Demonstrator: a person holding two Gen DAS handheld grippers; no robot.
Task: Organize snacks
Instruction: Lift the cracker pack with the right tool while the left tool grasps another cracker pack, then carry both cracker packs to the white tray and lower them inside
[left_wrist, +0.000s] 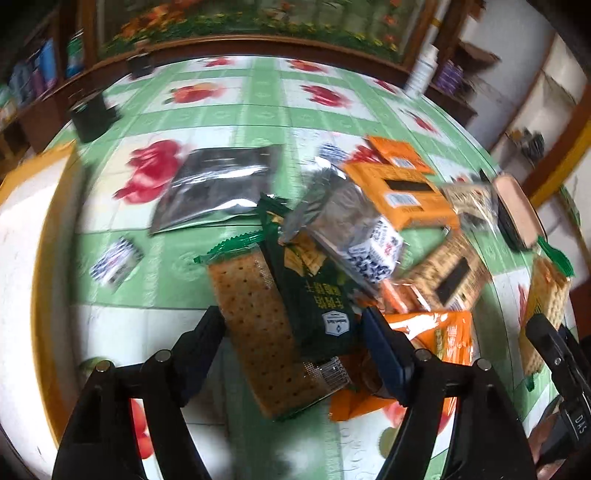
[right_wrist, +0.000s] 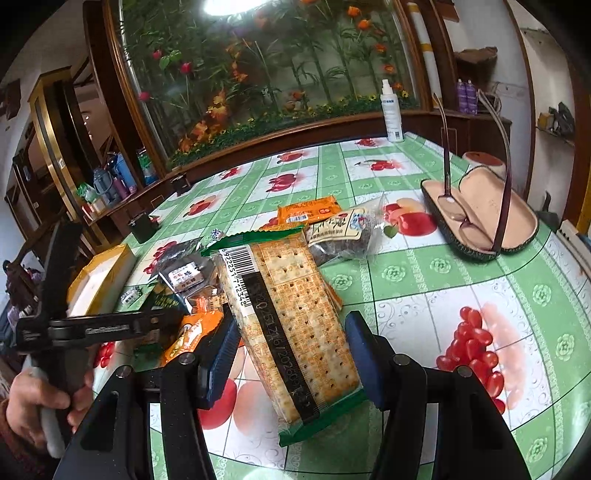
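Note:
A heap of snack packets lies on the green fruit-print tablecloth (left_wrist: 221, 122). In the left wrist view my left gripper (left_wrist: 291, 332) is open, its jaws on either side of a clear cracker pack (left_wrist: 258, 325) and a dark green cracker packet (left_wrist: 317, 295). Orange packets (left_wrist: 402, 184), a silver pouch (left_wrist: 218, 188) and a blue-white candy (left_wrist: 373, 251) lie beyond. In the right wrist view my right gripper (right_wrist: 291, 339) is open around another cracker pack (right_wrist: 291, 314) that rests on the table. The left gripper's body (right_wrist: 92, 328) shows at the left.
A white box with a yellow rim (left_wrist: 22, 229) sits at the left table edge and also shows in the right wrist view (right_wrist: 99, 280). An open glasses case with glasses (right_wrist: 480, 218) and a spray bottle (right_wrist: 391, 114) stand at the right. Black small boxes (left_wrist: 92, 114) stand at the far left.

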